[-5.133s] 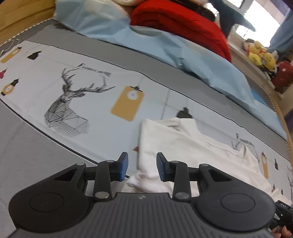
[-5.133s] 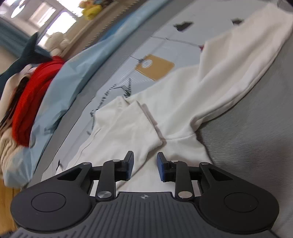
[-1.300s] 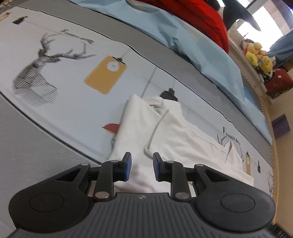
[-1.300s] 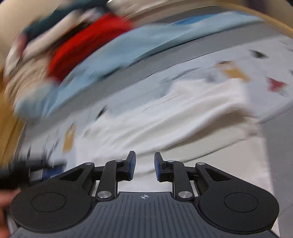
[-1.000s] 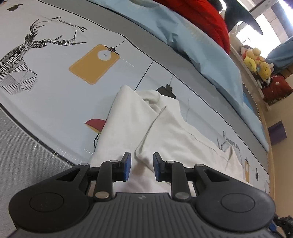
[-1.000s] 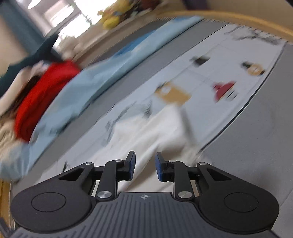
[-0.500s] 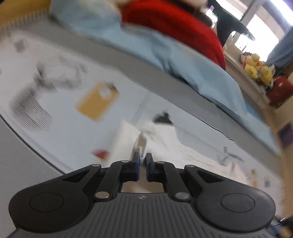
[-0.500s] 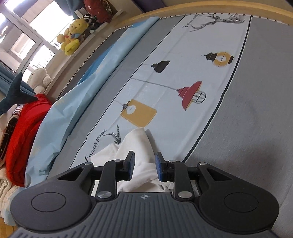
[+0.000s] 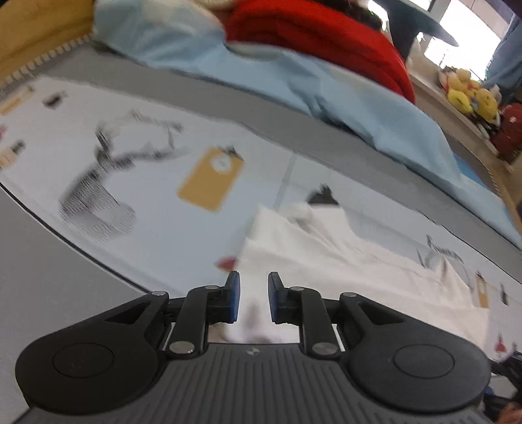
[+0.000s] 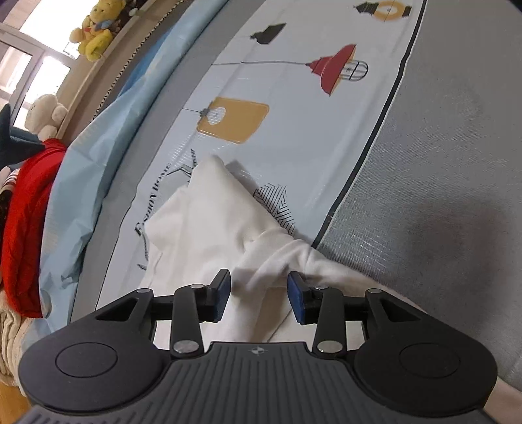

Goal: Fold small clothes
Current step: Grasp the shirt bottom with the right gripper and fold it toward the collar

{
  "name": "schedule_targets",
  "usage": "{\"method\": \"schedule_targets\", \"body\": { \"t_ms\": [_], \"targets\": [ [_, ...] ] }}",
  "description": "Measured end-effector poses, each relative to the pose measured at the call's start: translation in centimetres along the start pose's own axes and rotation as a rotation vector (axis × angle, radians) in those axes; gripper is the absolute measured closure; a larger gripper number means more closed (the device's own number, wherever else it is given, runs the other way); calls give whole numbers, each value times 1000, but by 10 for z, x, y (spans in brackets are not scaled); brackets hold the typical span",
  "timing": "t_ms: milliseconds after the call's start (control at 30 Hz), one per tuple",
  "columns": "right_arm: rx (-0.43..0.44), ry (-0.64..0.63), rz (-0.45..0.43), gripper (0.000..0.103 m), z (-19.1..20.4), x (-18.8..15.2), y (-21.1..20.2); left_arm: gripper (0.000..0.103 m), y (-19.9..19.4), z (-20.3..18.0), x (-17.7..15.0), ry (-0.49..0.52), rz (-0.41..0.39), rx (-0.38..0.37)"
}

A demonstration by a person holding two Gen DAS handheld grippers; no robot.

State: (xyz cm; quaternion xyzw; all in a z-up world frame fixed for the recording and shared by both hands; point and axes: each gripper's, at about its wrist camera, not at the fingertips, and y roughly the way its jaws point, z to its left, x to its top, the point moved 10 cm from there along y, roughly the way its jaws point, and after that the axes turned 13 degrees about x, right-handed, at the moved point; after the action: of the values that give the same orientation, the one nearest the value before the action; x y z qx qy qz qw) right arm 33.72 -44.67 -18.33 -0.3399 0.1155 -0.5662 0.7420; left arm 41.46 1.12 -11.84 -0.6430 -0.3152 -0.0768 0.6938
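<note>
Left wrist view: the left gripper (image 9: 253,297) was held low and nearly level over the bed, its blue-padded fingers (image 9: 232,301) parted with a clear gap between them and nothing clamped. Directly ahead and beneath them lay the white garment (image 9: 342,261), spread across the printed bedsheet (image 9: 156,195) with its near edge running under the fingertips. The frame was motion-blurred, so whether the pads touched the cloth could not be told. Beyond the sheet's pale panel ran a grey band, then a light blue quilt (image 9: 326,94) and a red blanket (image 9: 319,36) heaped against it; yellow plush toys (image 9: 469,94) sat on a ledge at far right.

Right wrist view: the right gripper (image 10: 259,295) pointed along the bed, tilted downward toward the fabric, its jaws spread wide and released. A bunched fold of the white garment (image 10: 222,221) rose between and just ahead of the fingers (image 10: 222,290), lying partly on the pale printed panel and partly on the grey border of the bedsheet (image 10: 440,146). The red blanket (image 10: 29,208) and light blue quilt (image 10: 88,169) lay along the left edge, with a yellow plush bear (image 10: 94,29) on the sill above.
</note>
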Motion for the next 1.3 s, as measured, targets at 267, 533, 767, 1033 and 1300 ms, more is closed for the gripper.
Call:
{"method": "schedule_targets", "body": {
  "t_ms": [267,533,767,1033,1300],
  "targets": [
    [-251,-79,-132,89,-13,11,-43,83,27,-14,-16,72,86,-45],
    [-42,-291,-1,87,27,-1,-8,84,58,-5,-31,43,218,-31],
    [-38,-372,-17,92,25,-3,-16,81,42,-4,-15,41,166,-60],
    [-83,-316,-3,84,9,11,-57,73,29,16,-23,118,148,7],
    [130,-675,-91,78,73,-7,-183,66,-96,45,-33,235,-45,-69]
  ]
}}
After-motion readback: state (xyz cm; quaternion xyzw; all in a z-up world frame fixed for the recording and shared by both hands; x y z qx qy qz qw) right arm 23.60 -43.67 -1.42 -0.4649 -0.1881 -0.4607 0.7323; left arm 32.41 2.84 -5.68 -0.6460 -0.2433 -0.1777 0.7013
